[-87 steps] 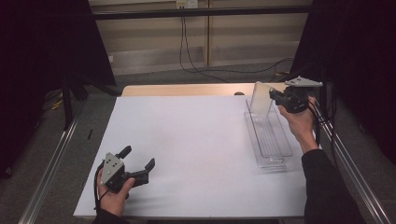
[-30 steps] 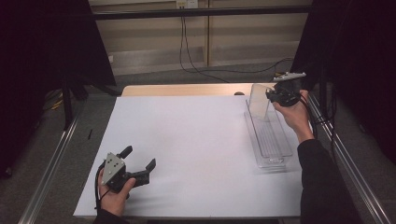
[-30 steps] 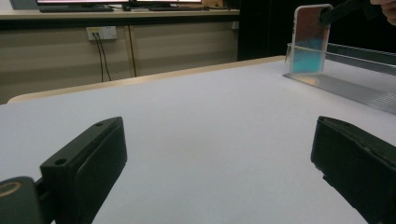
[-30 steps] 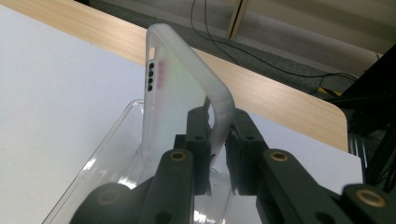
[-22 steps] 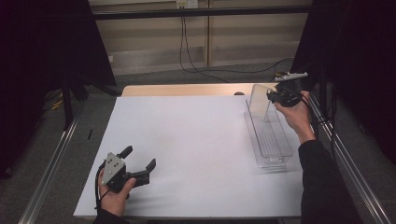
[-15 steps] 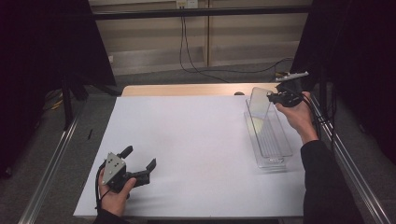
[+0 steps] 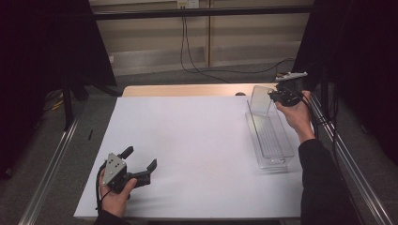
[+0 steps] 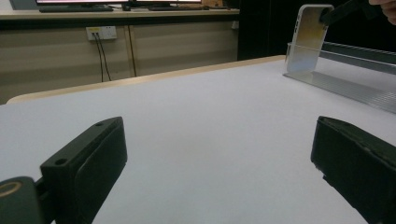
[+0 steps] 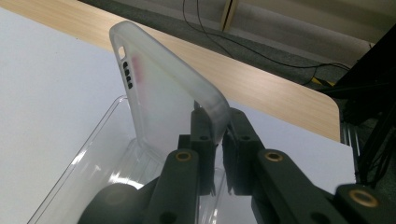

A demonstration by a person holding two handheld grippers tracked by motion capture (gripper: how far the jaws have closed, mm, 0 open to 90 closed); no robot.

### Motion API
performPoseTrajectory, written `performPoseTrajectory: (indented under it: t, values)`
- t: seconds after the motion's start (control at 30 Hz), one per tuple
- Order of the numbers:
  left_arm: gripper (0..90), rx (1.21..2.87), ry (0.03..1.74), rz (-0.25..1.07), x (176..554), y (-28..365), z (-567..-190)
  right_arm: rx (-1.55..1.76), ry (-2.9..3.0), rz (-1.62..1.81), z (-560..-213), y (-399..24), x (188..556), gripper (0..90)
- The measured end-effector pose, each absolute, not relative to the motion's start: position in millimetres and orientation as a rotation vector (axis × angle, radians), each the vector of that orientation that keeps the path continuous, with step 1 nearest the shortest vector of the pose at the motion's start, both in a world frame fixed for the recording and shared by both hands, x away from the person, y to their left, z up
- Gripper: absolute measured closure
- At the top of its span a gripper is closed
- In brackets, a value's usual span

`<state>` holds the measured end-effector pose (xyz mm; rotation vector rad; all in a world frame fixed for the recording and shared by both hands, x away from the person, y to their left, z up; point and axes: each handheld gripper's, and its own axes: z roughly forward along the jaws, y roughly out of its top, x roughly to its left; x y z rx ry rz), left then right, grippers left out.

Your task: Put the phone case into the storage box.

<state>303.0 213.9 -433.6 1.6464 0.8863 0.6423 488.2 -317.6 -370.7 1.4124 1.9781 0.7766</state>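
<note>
Right gripper view: right gripper (image 9: 219,135) has its jaws clenched on one corner of a frosted, translucent phone case (image 9: 163,107); rounded corners, an oval hole and a row of dark slots along its edge. The high view does not resolve that detail: there the case (image 7: 260,101) stands upright at the far end of a clear plastic tray (image 7: 272,140), which is long, shallow and ribbed on its floor. Case bottom edge sits in the tray; whether it touches the floor, cannot tell. Left gripper (image 7: 141,171), jaws spread wide and empty, rests on the matte white table (image 7: 197,140), well apart.
</note>
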Motion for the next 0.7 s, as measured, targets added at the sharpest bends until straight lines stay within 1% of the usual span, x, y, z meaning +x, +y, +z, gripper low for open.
performPoseTrajectory:
  t: [0.7]
  values:
    - [3.6,1.639,0.895,0.641,303,213,-434,1.427,1.921,0.797,-374,-321,503,83.1]
